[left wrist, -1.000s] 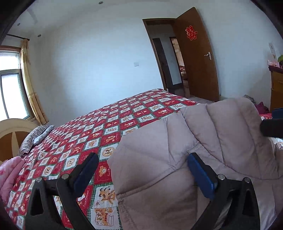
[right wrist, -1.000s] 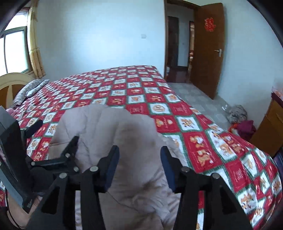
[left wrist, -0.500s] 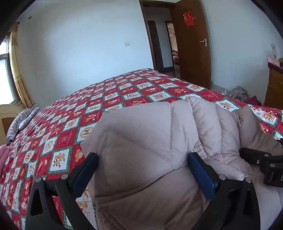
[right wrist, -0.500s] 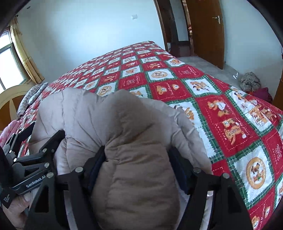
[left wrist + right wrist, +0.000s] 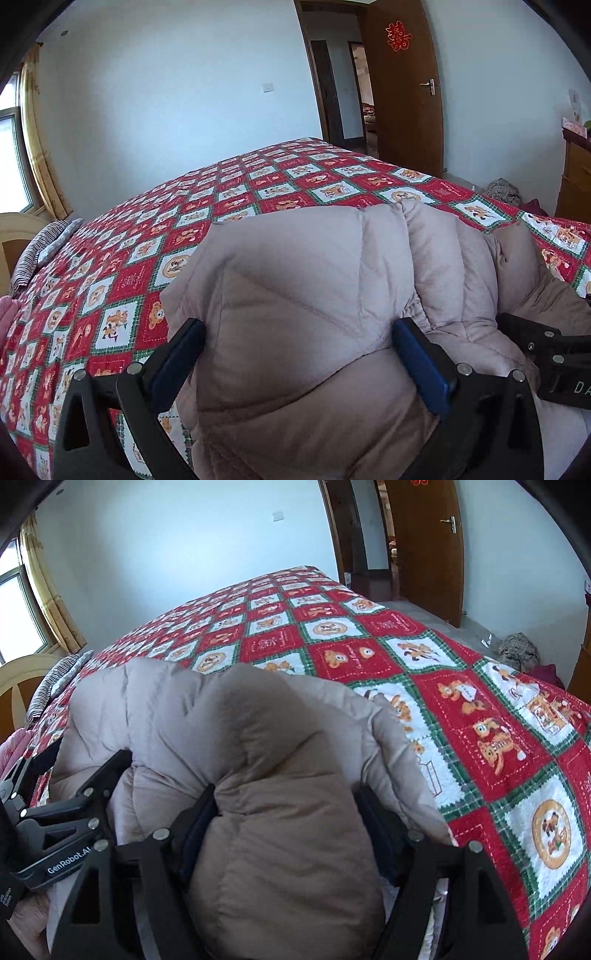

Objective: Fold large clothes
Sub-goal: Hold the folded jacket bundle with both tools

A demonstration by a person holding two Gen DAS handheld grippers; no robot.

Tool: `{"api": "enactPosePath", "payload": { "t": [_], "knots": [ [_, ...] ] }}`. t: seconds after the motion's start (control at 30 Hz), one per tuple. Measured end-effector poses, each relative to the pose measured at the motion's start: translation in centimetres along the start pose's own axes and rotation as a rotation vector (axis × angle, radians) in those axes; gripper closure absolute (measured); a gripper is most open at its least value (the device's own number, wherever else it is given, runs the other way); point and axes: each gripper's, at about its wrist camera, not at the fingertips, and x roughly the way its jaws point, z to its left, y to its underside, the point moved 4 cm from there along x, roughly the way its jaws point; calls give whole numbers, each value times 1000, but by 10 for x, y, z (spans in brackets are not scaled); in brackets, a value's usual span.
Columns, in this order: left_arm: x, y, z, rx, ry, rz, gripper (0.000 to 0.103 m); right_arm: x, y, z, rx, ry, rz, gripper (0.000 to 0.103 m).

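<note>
A beige quilted down coat lies bunched on the red patterned bedspread. My left gripper has its jaws wide apart around a thick fold of the coat. In the right wrist view the coat bulges up between the fingers of my right gripper, jaws also wide apart, pads pressed against the padding. The right gripper's body shows at the left view's right edge; the left gripper's body shows at the right view's left.
The bedspread stretches far ahead. A striped pillow and wooden headboard are at the left. An open brown door, a wooden dresser and clothes on the floor are at the right.
Both grippers have come down and forward onto the coat, so its padding now fills the gap between each pair of fingers. The coat has been pushed into a thicker bundle.
</note>
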Motion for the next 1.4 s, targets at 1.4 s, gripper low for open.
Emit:
{"api": "enactPosePath", "payload": {
  "t": [1.4],
  "knots": [
    [17, 8, 3, -9, 12, 27, 1, 13, 1, 5, -25, 49, 5, 23]
  ]
}}
